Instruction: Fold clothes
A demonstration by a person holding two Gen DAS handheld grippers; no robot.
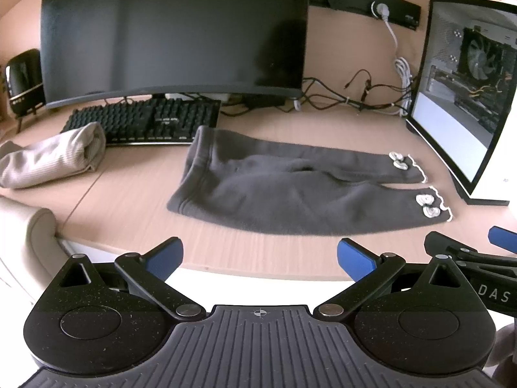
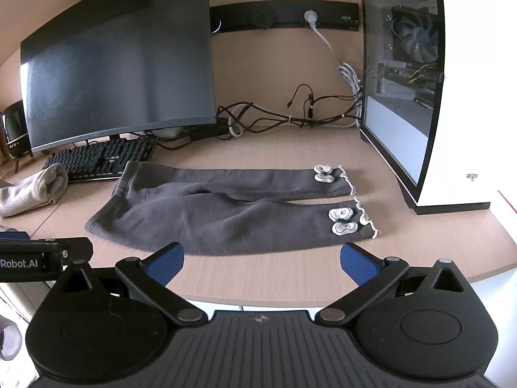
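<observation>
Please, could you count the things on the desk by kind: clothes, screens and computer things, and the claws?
Clothes: 2, the grey trousers laid flat and the beige ribbed garment rolled up.
Computer things: 4, monitor, keyboard, white computer case, black speaker.
Claws: 2, left claw and right claw, both open.
Total: 8

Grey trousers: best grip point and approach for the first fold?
Judging by their pose, take the grey trousers at the near leg's cuff, by the white bows, from the desk's front edge. They lie flat, legs pointing right, so the right hand-held gripper, open, sits closest.
</observation>
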